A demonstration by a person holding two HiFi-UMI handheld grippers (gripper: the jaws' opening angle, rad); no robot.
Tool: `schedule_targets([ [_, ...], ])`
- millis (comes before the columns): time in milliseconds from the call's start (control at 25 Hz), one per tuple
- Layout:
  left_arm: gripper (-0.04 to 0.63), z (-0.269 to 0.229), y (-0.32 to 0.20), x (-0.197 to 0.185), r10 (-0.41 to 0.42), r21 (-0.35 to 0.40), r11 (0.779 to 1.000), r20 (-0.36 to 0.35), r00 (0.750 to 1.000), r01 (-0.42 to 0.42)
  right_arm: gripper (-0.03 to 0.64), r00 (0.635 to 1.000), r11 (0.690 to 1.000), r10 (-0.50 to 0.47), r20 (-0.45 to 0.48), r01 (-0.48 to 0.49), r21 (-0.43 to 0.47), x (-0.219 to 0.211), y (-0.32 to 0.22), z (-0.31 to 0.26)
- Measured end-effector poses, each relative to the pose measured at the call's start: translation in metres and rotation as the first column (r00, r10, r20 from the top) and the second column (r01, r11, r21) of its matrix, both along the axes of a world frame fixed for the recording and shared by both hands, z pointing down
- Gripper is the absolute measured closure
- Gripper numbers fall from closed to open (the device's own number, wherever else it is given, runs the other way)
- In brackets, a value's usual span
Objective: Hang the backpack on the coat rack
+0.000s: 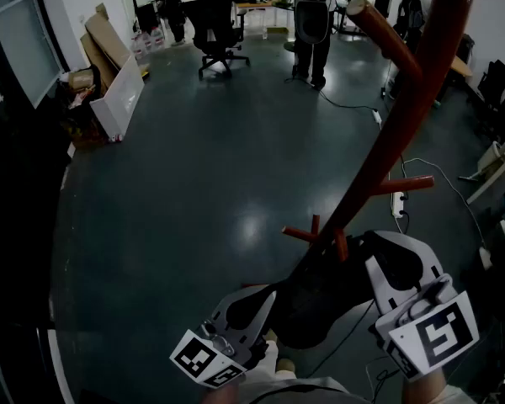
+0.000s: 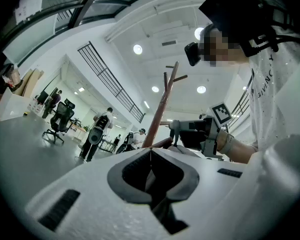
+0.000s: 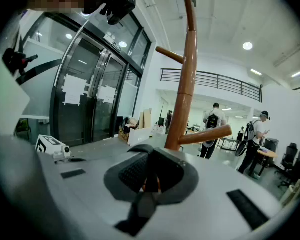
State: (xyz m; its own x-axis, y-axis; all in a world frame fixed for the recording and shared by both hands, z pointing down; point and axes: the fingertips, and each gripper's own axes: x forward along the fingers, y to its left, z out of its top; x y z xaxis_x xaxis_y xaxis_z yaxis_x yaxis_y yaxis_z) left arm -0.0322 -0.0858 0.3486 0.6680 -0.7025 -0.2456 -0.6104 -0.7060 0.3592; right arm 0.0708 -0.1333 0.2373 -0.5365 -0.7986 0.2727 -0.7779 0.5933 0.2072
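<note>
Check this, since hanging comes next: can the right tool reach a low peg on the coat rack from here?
Probably yes: the right tool, shut on the backpack, sits beside a low peg, nothing between.

A black backpack (image 1: 320, 301) sits bunched low against a reddish-brown coat rack (image 1: 400, 116), its dark bulk touching the pole just beneath the lowest pegs (image 1: 307, 232). The rack's round pole stands upright, with short, blunt pegs of the same colour branching off at several heights and angling slightly upward.

smooth coat rack (image 1: 404, 116), glossy floor (image 1: 219, 183), matt backpack (image 1: 320, 301).
</note>
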Motion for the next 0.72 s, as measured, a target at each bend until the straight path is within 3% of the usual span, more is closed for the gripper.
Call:
schedule_targets([
  [440,0.584,0.008,-0.032,-0.001,0.013,0.014,1.0,-0.001,1.0,-0.013,0.586,0.999,0.997,-0.003,-0.041,0.0,-0.074,0.002,-0.032,0.035],
  [720,0.584,0.006,-0.05,-0.002,0.012,0.0,1.0,0.0,1.0,-0.012,0.584,0.998,0.983,0.011,-0.064,-0.022,-0.183,0.004,-0.043,0.054],
])
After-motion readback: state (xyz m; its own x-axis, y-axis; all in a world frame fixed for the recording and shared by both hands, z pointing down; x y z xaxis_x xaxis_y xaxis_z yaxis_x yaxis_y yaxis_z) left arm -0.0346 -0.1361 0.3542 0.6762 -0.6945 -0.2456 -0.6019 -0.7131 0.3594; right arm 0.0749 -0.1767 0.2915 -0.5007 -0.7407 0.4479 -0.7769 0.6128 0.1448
